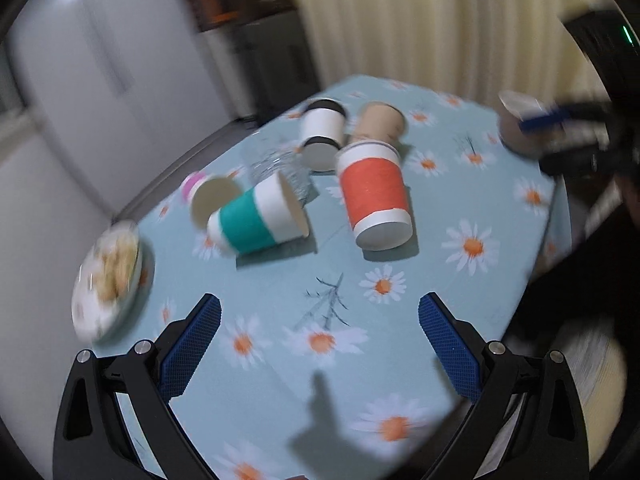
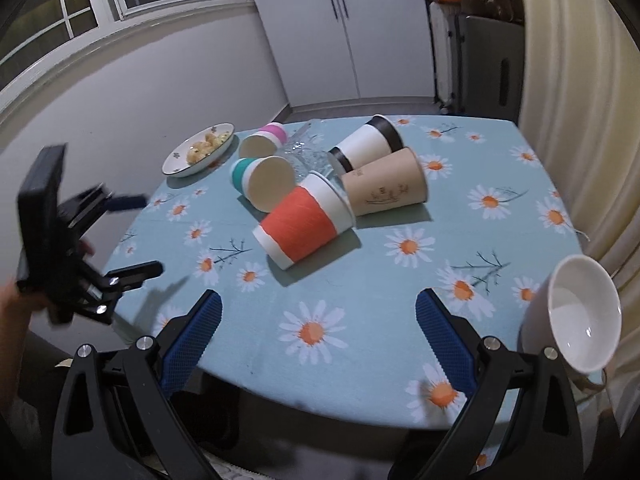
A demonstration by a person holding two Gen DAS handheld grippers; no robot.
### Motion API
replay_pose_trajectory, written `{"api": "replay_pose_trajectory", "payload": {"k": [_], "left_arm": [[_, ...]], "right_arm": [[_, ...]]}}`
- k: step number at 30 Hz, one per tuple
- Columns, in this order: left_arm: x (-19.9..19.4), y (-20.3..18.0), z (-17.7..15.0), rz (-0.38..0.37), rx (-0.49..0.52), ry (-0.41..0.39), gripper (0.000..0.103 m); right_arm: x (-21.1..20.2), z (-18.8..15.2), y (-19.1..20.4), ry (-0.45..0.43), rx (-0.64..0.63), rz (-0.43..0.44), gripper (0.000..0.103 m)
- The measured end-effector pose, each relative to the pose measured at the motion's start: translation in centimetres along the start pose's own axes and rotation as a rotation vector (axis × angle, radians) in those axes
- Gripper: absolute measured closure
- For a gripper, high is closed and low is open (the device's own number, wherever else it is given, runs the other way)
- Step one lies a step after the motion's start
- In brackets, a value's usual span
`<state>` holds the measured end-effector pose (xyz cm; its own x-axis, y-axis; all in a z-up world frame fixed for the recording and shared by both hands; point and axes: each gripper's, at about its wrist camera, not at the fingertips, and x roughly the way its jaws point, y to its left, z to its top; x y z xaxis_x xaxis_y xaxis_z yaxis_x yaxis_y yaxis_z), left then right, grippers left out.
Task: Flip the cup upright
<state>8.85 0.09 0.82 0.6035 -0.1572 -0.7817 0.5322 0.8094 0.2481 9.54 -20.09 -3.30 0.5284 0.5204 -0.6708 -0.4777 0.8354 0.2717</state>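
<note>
Several paper cups lie on their sides in the middle of the daisy tablecloth: an orange-banded cup, a teal-banded cup, a plain brown cup, a black-and-white cup and a pink-banded cup. My left gripper is open and empty, above the table short of the cups. My right gripper is open and empty over the near table edge. The left gripper also shows in the right wrist view.
A plate of snacks sits at the table's far left edge. A white bowl stands tilted at the near right edge. A clear glass object lies among the cups. A curtain hangs at right, cabinets stand behind.
</note>
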Motion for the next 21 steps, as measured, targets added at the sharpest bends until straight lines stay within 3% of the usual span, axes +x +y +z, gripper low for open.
{"api": "replay_pose_trajectory", "payload": {"k": [4, 7, 13, 15, 21], "left_arm": [[2.1, 0.9, 1.5, -0.063, 0.296, 0.060, 0.007], [3.5, 1.9, 2.3, -0.105, 0.428, 0.095, 0.007], [5.9, 4.0, 4.5, -0.192, 0.570, 0.112, 0.008], [7.0, 4.5, 4.9, -0.222, 0.606, 0.136, 0.019], [9.6, 5.3, 6.1, -0.236, 0.682, 0.188, 0.020]], "right_arm": [[0.6, 1.2, 0.3, 0.015, -0.024, 0.024, 0.007], [1.2, 1.8, -0.1, 0.034, -0.026, 0.038, 0.007], [2.5, 3.1, -1.1, 0.078, -0.011, 0.091, 0.007], [2.9, 3.4, -1.4, 0.089, -0.002, 0.111, 0.007], [4.0, 3.8, -2.4, 0.116, 0.045, 0.161, 0.007]]}}
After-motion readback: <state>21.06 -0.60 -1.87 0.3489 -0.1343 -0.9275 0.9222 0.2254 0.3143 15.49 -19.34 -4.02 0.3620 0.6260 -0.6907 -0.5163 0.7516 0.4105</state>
